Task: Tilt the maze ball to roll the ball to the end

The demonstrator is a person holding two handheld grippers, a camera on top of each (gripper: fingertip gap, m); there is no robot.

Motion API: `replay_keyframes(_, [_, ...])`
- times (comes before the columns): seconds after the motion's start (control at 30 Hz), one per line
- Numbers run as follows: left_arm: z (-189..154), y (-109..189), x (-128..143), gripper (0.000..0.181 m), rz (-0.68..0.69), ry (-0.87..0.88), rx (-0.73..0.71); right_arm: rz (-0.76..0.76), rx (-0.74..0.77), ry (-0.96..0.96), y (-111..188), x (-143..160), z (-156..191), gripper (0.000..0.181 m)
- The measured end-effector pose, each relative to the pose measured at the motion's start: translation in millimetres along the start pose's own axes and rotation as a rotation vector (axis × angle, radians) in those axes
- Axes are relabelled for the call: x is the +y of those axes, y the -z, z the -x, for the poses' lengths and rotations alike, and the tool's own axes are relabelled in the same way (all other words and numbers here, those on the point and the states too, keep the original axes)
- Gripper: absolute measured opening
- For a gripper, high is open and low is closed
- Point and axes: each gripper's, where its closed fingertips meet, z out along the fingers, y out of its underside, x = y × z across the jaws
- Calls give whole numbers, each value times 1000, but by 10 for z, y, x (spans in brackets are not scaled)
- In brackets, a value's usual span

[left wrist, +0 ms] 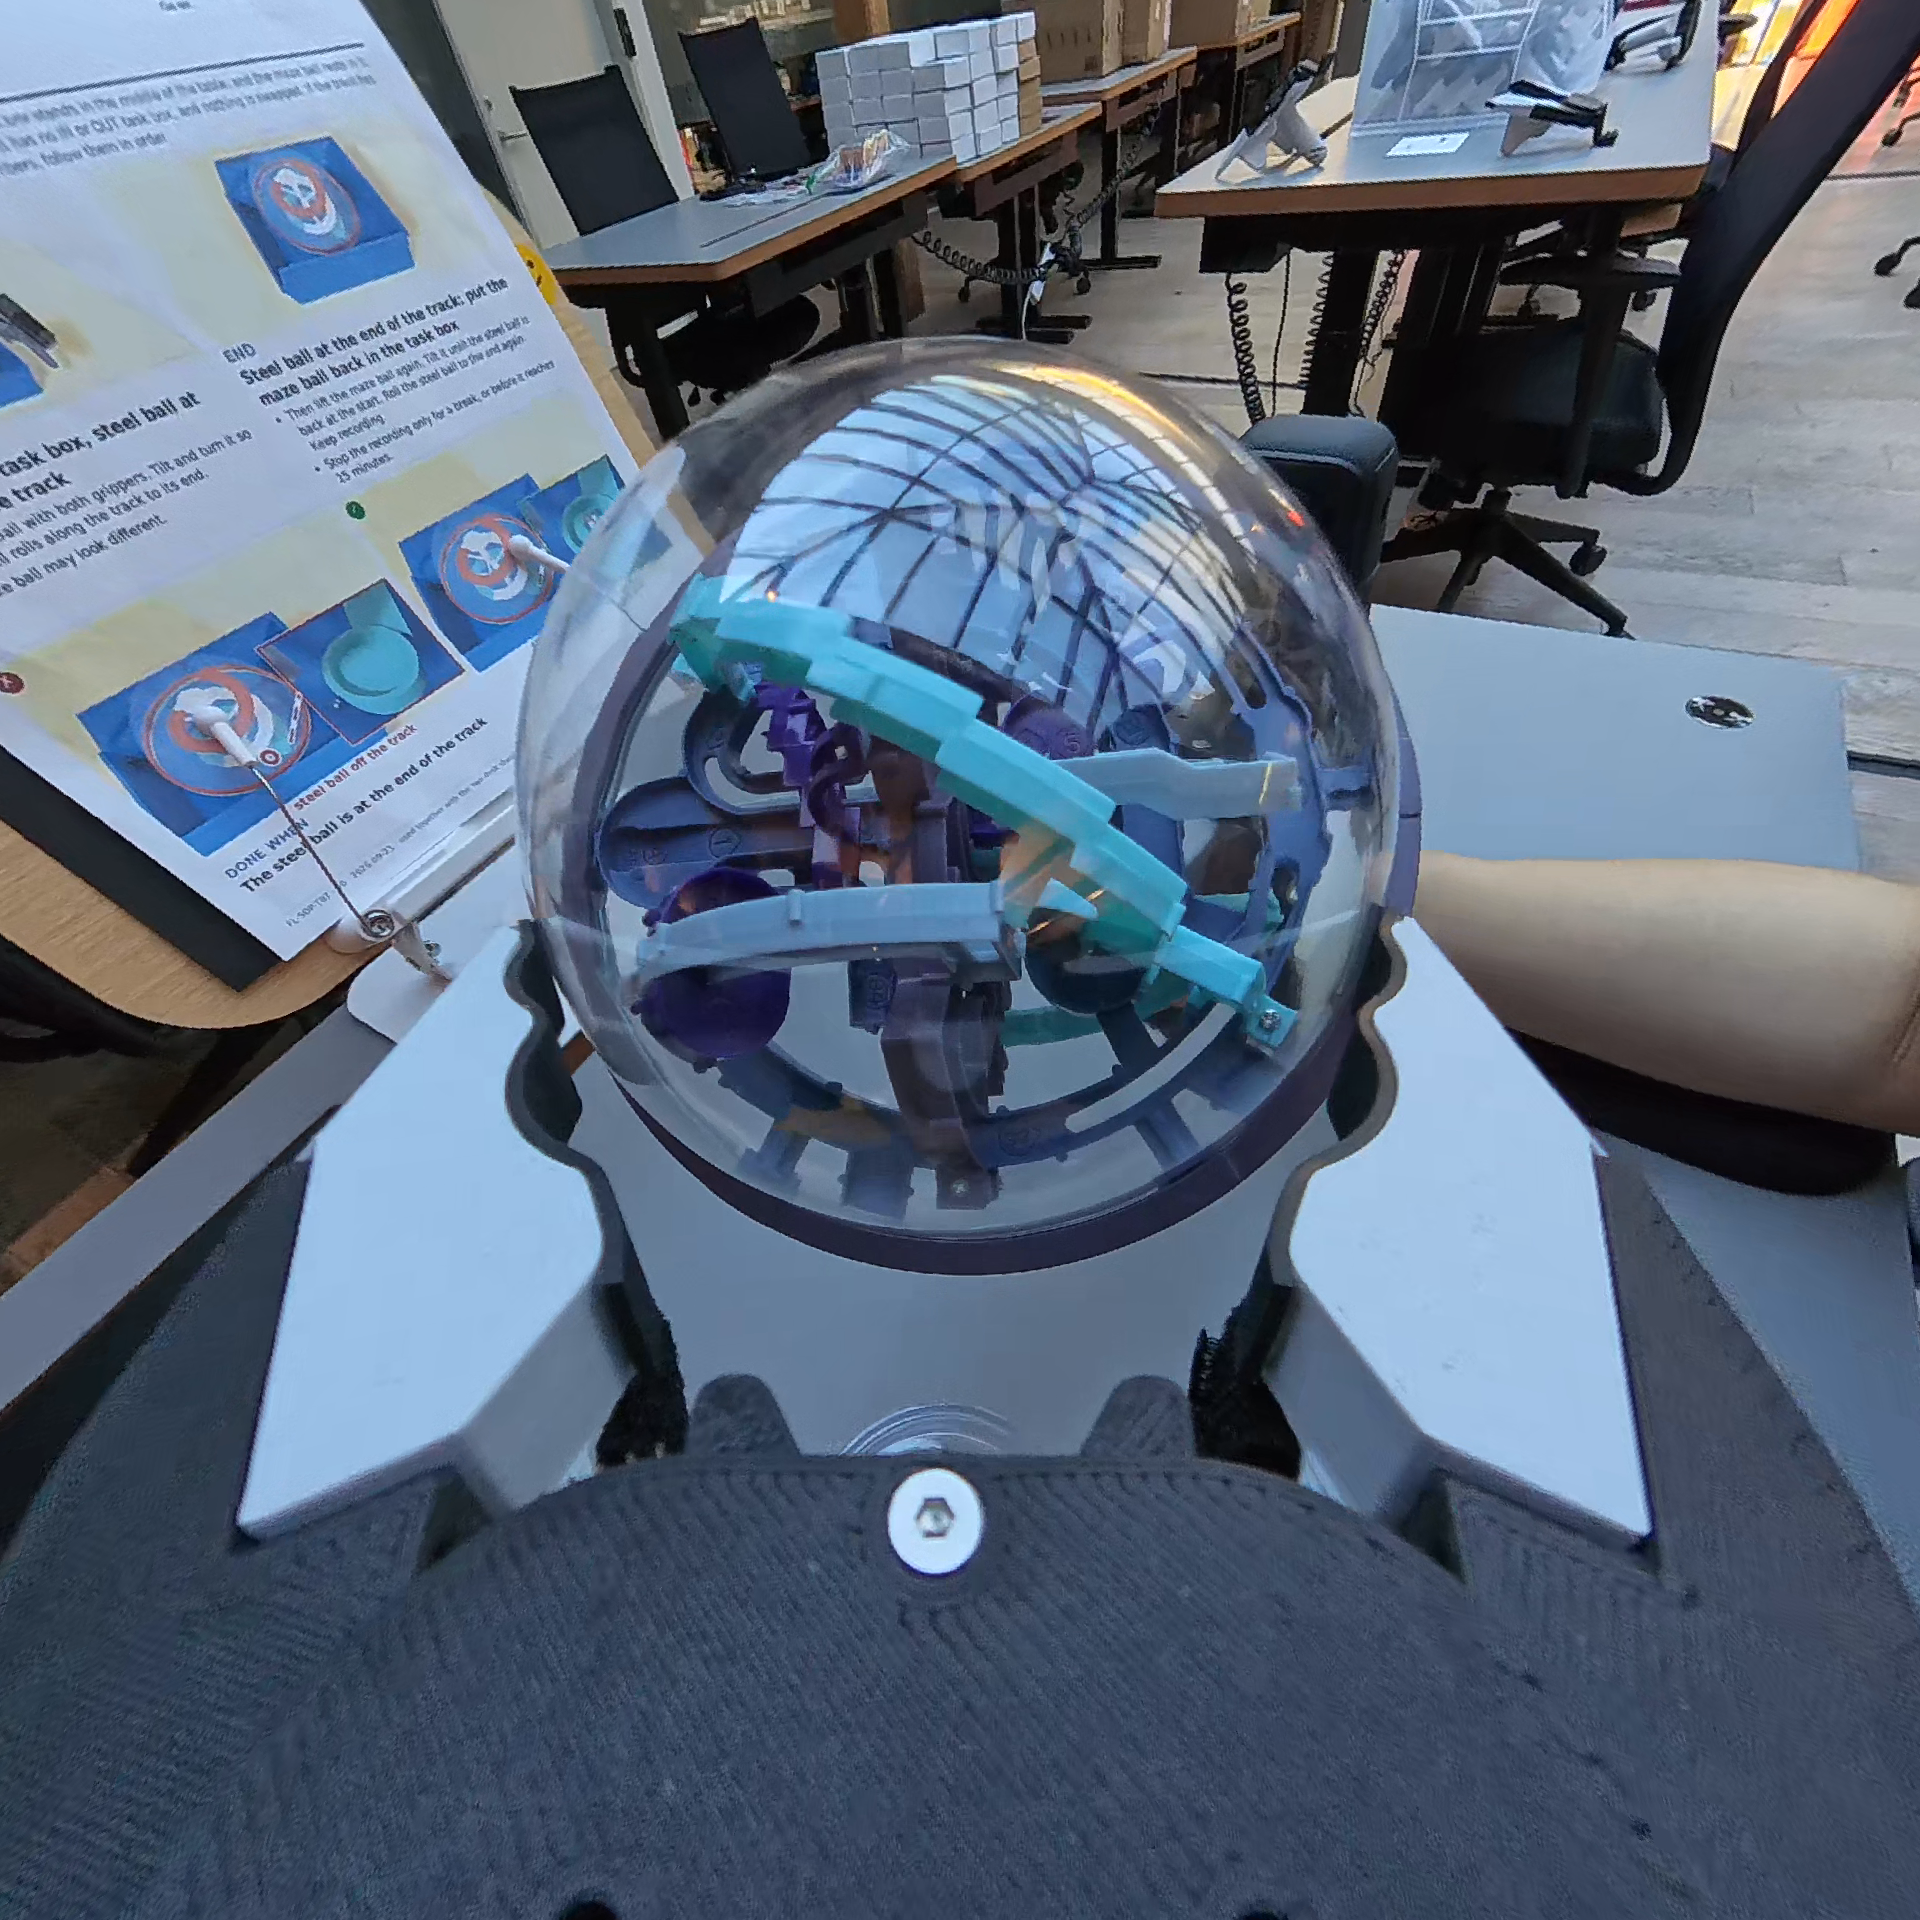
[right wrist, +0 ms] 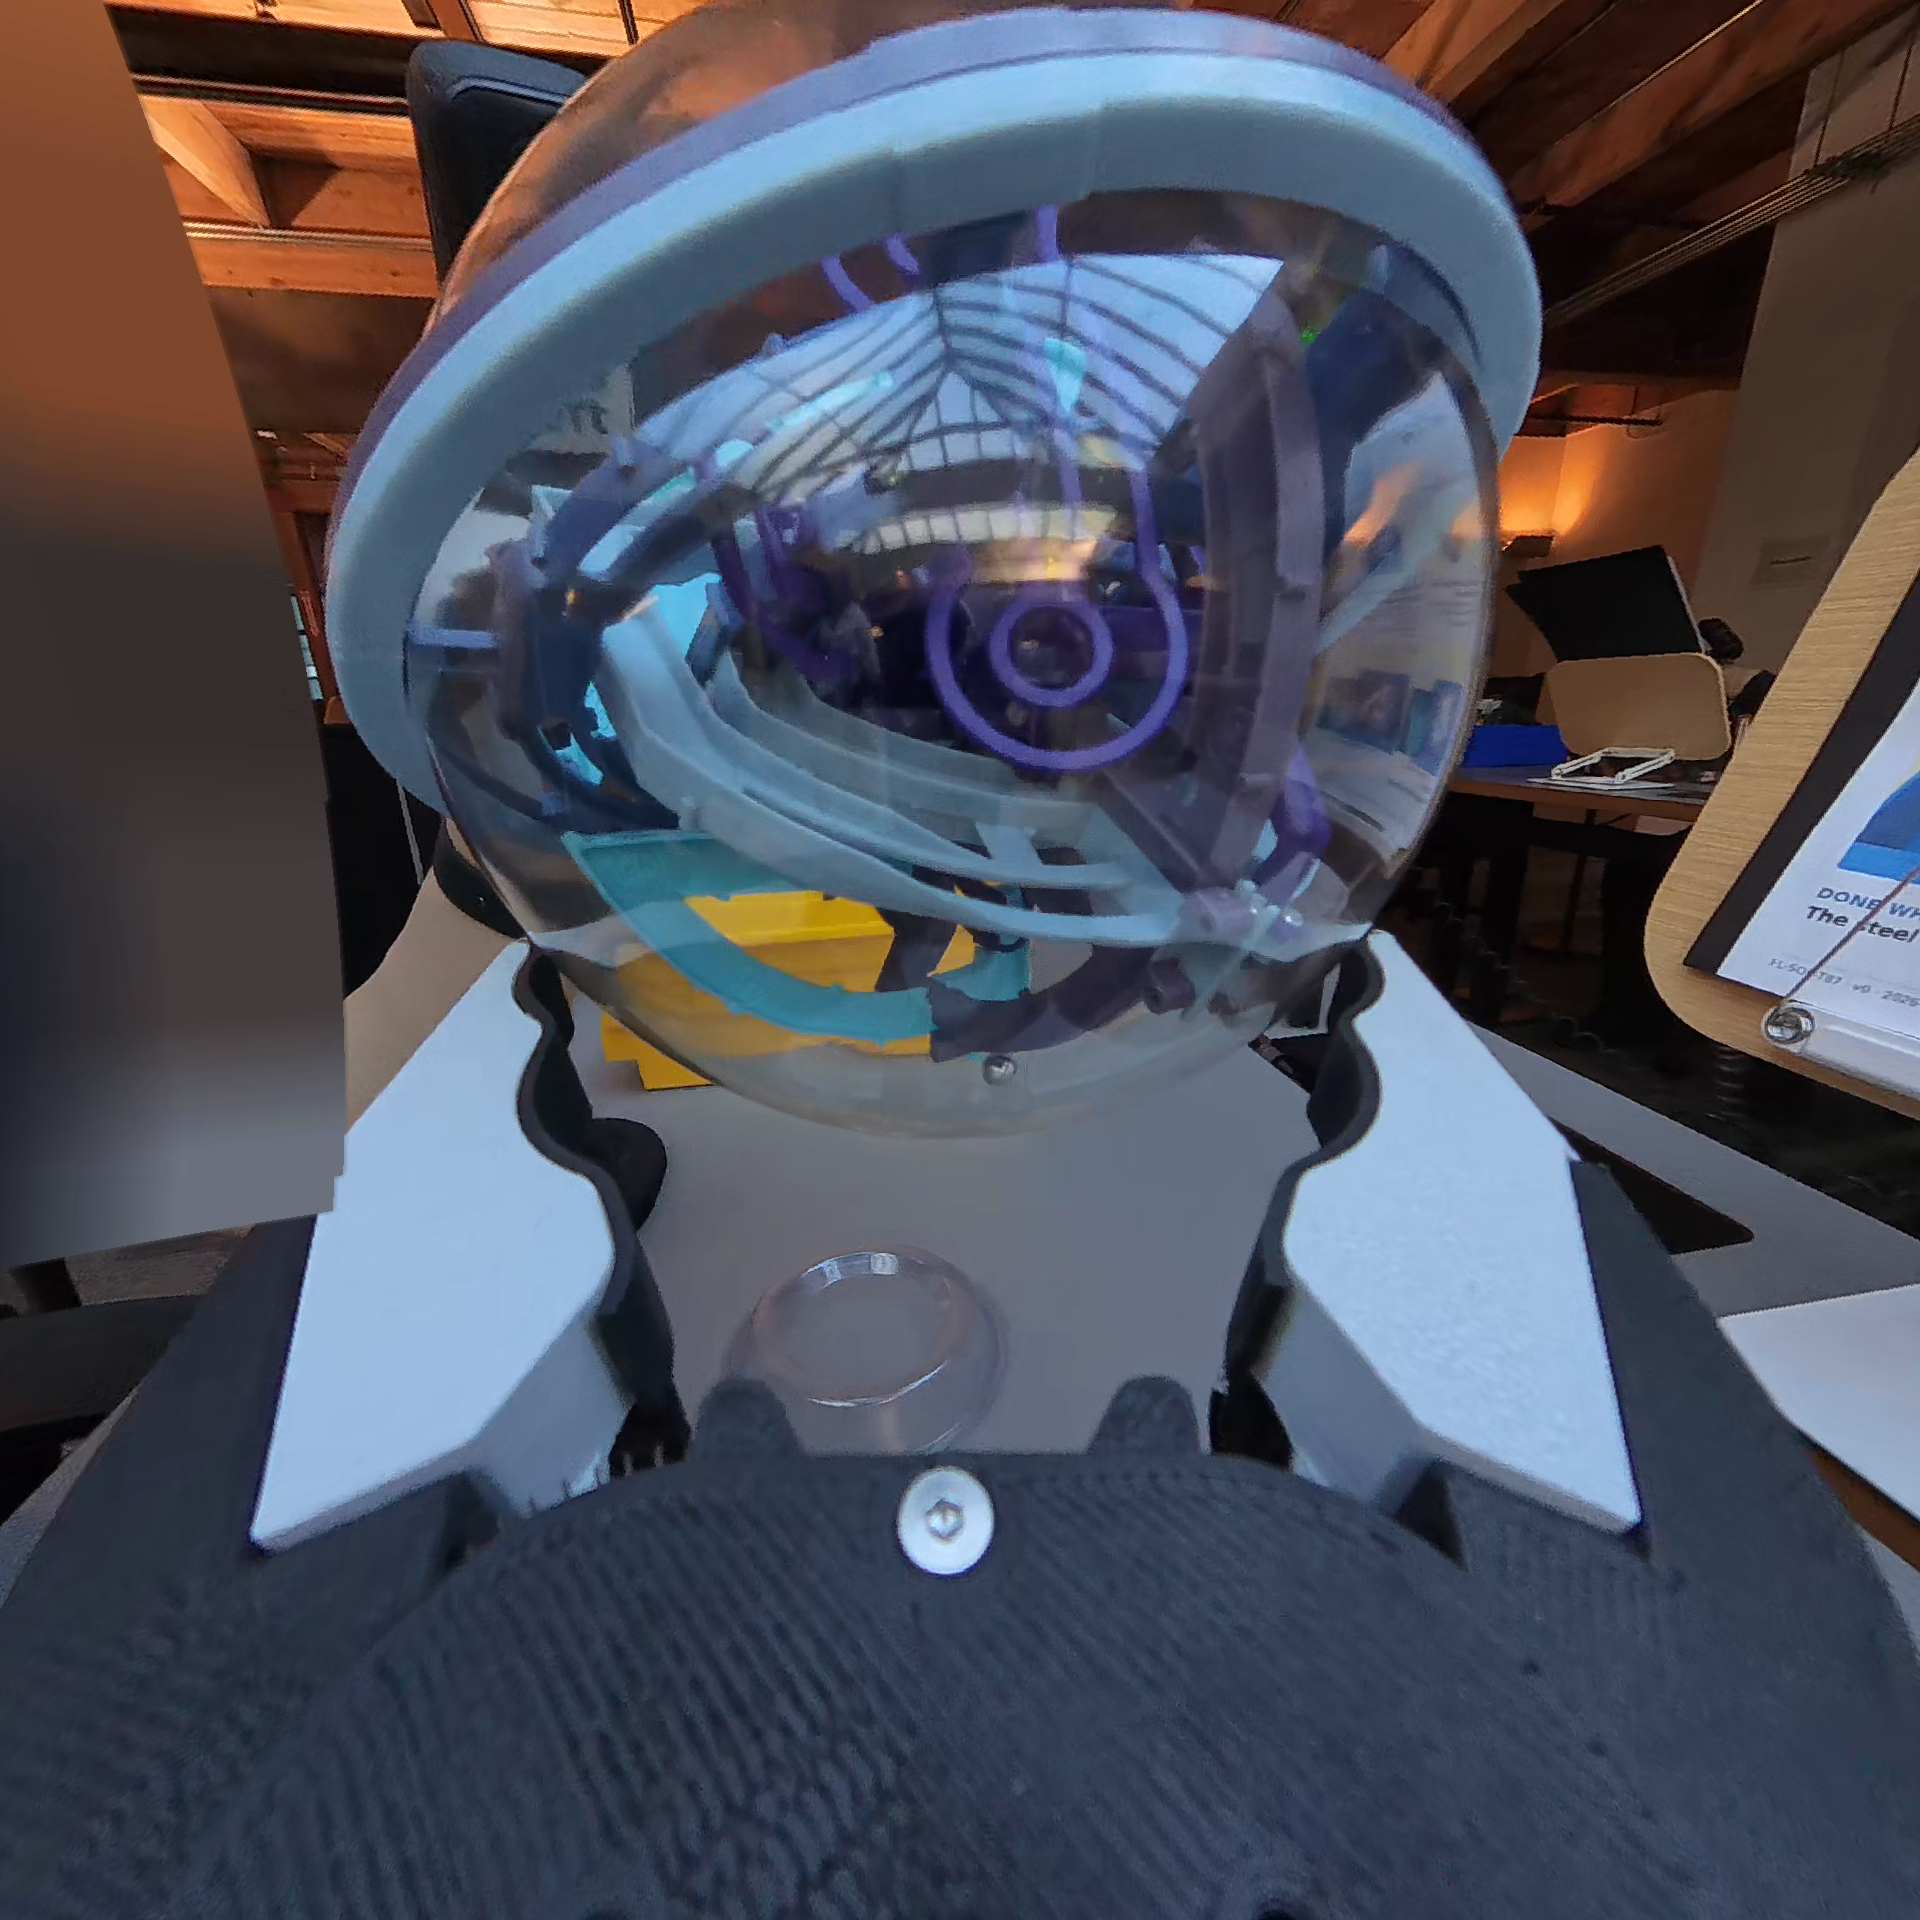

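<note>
The maze ball (left wrist: 956,790) is a clear sphere with teal, grey and purple tracks inside and a dark ring around its middle. My left gripper (left wrist: 951,997) is shut on it, one finger on each lower side, holding it above the grey table (left wrist: 1621,748). In the right wrist view the maze ball (right wrist: 935,644) is tilted, with its grey ring (right wrist: 1039,135) up and away. My right gripper (right wrist: 945,997) is shut on its lower sides. A small metal dot (right wrist: 1000,1067) sits low in the sphere; I cannot tell whether it is the steel ball.
An instruction sheet on a wooden stand (left wrist: 260,468) leans at the left; it also shows at the right of the right wrist view (right wrist: 1849,831). A person's forearm (left wrist: 1662,977) lies on the table to the right. A yellow box (right wrist: 665,1029) sits behind the ball. Desks and office chairs (left wrist: 1558,416) stand beyond.
</note>
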Motion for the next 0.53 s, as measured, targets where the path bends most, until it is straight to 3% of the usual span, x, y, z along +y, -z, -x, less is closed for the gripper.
replay_keyframes(0.53, [-272,200,-252,146,-140,-357,-7,24,59,354,-9,-240,185,143])
